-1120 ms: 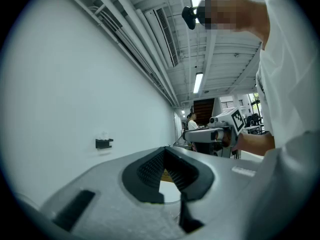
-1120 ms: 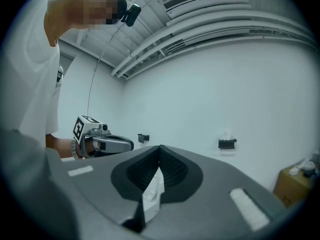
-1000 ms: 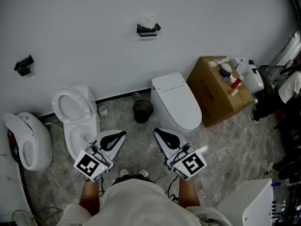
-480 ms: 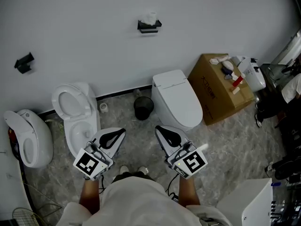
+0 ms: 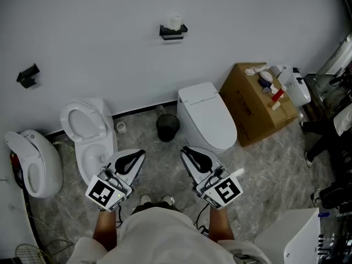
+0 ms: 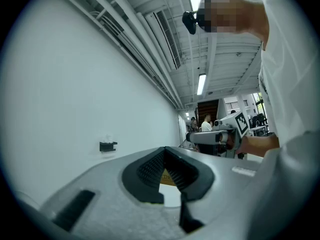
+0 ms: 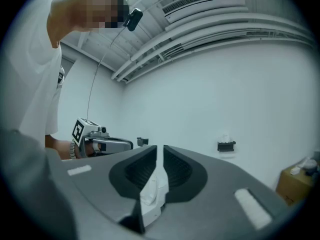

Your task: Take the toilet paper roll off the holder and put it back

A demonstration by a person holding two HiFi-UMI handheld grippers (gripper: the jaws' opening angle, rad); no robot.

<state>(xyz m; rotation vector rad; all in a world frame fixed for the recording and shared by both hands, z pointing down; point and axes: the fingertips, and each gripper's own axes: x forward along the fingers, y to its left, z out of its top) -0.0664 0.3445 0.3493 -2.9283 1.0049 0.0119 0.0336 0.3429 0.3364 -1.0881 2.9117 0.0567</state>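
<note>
While I stand back from the white wall (image 5: 99, 32), the task seems not yet begun, so I hold both claws level before me; my left claw (image 5: 141, 154) and my right claw (image 5: 185, 150) are each pinched together, empty; the holder (image 5: 173, 33) hangs midway along the wall, well apart from them; the toilet paper roll (image 5: 175, 22) rests on top.

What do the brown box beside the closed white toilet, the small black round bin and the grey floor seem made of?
The brown rectangular box looks like matt cardboard: flat tan faces, folded edges, print on one side. The small black round bin is probably smooth plastic, though too small to be sure. The grey floor looks like polished stone or stone-look tile, with pale veins.
</note>
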